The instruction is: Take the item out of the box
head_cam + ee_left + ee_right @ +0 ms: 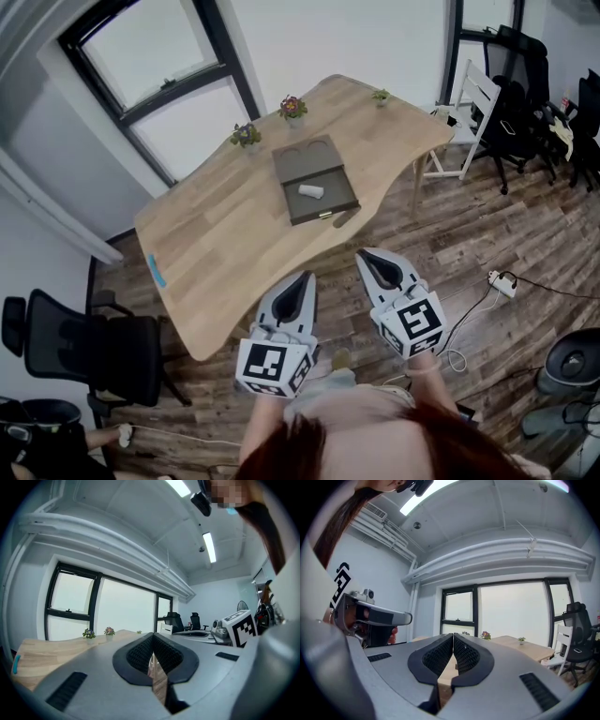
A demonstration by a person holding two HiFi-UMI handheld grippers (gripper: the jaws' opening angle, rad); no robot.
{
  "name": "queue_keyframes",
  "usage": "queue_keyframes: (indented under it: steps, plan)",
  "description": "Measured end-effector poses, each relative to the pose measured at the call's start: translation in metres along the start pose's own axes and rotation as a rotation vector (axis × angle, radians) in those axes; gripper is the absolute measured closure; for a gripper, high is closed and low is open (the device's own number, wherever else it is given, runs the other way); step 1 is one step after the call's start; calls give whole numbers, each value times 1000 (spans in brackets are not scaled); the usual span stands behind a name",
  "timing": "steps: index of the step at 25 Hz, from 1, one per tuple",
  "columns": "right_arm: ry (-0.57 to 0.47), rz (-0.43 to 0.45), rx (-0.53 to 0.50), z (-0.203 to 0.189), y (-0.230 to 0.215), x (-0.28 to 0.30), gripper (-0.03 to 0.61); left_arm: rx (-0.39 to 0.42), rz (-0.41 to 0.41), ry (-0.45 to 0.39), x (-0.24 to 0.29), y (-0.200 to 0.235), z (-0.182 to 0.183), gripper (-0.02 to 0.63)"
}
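Observation:
An open dark grey box (316, 178) lies on the wooden table (225, 234), its lid folded back toward the window. A small white cylindrical item (311, 191) rests inside the box's tray. My left gripper (302, 278) and right gripper (375, 255) are held side by side in front of the table's near edge, well short of the box. Both point toward the table. In each gripper view the jaws meet at their tips with nothing between them: left gripper (153, 637), right gripper (453, 636).
Small potted plants (247, 136) (292, 107) (380, 96) stand along the table's far edge. A blue strip (156, 271) lies near the left end. A black office chair (94, 347) is at lower left, a white chair (464, 117) and more black chairs (525, 103) at right. Cables (487, 291) cross the wood floor.

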State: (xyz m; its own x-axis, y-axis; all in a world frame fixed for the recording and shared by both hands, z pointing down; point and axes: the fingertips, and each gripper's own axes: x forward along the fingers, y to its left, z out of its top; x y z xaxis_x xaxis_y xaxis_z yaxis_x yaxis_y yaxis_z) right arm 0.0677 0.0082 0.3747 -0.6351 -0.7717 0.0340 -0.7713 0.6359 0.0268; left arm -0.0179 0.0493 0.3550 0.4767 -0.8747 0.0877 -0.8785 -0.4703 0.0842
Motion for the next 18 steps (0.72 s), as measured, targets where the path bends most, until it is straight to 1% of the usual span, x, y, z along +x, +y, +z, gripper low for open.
queue_keyframes:
  steps: [4,9,18]
  plan:
    - [-9,6,-1,3,0,20,578,-8,13,-10,6,21,2,612]
    - [5,1,-14,6,-1,42,578,-15,24,-23,15,48,8,612]
    - [18,-21,-39,10,0,75,578,-32,2,-38,29,79,9,612]
